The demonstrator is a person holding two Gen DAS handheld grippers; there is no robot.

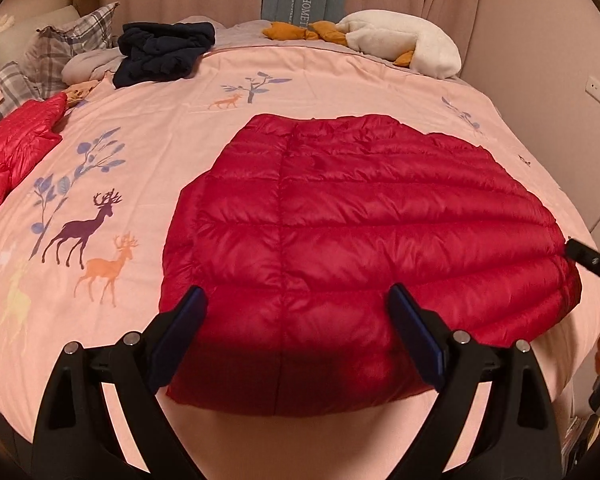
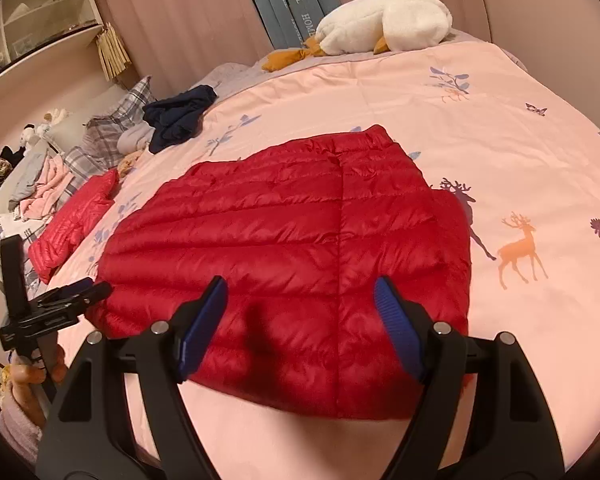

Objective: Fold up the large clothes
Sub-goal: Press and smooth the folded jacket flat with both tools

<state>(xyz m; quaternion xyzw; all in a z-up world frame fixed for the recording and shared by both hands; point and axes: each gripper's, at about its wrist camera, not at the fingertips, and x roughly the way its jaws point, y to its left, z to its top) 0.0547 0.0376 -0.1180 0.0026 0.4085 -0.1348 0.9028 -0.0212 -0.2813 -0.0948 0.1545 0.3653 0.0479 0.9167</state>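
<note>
Two grippers, both w/ jaws apart, nothing in them: left gripper and right gripper hover over near edge of red puffer jacket, which lies folded flat mid-bed on pink deer-print duvet. Second red jacket lies off to left, apart.

A red quilted down jacket lies folded flat into a compact rectangle on the pink bed cover, its stitched channels running crosswise, puffy and glossy.
</note>
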